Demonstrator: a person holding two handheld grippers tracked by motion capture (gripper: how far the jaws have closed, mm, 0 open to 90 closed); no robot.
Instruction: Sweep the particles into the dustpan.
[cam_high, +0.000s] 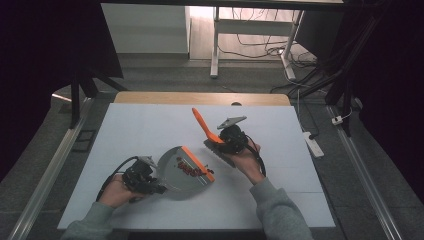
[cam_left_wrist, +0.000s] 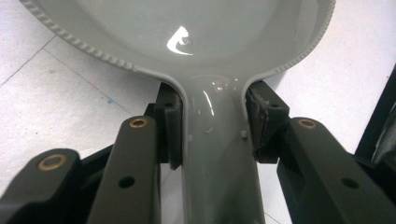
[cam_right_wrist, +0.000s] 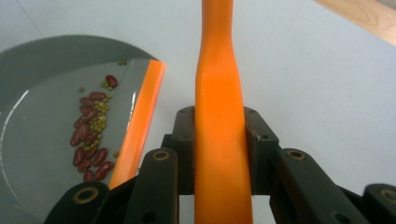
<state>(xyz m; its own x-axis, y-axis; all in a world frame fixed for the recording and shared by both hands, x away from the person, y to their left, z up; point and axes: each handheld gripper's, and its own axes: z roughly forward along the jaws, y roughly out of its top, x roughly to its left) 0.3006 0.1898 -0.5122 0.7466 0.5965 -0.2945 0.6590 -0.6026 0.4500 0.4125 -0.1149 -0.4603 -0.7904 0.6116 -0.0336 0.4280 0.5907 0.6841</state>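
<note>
Grey plastic makes up the dustpan (cam_high: 181, 172), which lies on the white table (cam_high: 140, 135) in front of the person, its pan edged along the open front by an orange rubber lip (cam_high: 199, 162). The left gripper (cam_high: 145, 181) is pinching the dustpan's grey handle (cam_left_wrist: 219, 154): in the left gripper view both black pads press against the handle's 2 sides just below where it widens into the pan. A small heap of dark red kidney beans (cam_right_wrist: 88, 140) mixed with tiny green beans (cam_right_wrist: 99, 120) sits inside the pan, close behind the orange lip.

To the right of the dustpan, the right gripper (cam_high: 226, 141) is clamped on the orange handle (cam_right_wrist: 219, 135) of a hand brush (cam_high: 212, 137). In the right gripper view the 2 pads sit tight on either side of that handle, which runs up between them and out of the top of the frame. In the high view the handle slants up and away from the person, while the brush's dark bristle end (cam_high: 220, 155) points down toward the table, just beside the dustpan's lip but apart from it. Both forearms wear grey sleeves (cam_high: 275, 207).
</note>
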